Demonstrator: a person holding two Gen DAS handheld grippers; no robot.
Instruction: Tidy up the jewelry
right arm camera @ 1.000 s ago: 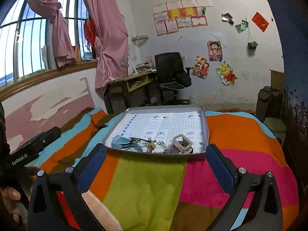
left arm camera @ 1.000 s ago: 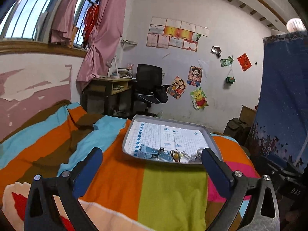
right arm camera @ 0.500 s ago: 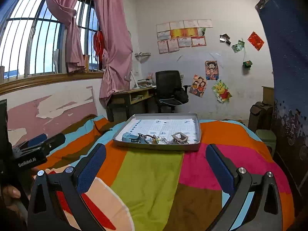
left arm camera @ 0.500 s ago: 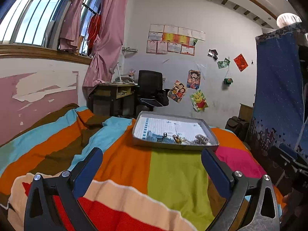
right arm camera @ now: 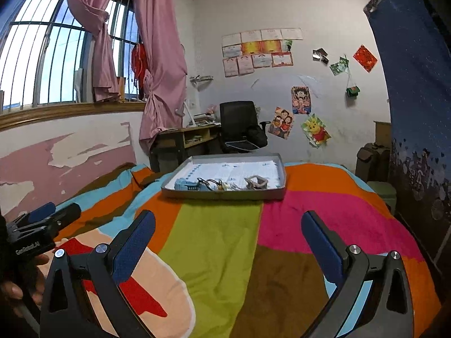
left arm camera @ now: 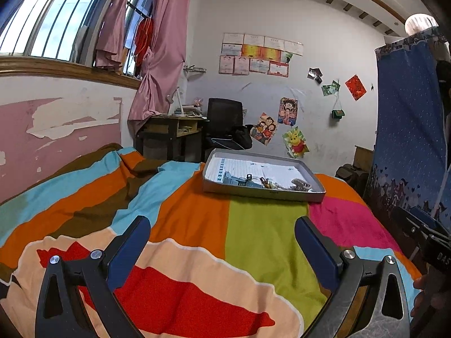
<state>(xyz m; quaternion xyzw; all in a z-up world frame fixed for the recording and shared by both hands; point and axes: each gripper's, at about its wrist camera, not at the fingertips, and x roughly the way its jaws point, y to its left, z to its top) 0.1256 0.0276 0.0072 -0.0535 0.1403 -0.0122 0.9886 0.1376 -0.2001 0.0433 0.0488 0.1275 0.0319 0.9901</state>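
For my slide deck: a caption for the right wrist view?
Open right gripper above striped blanket, facing tray of jewelry.

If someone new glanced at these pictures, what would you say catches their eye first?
Probably the striped bedspread in bright orange, green, pink and blue, filling the foreground. On it, further back, sits a shallow grey tray with small jewelry pieces along its near edge. The left tool and right tool hover open, well short of it.
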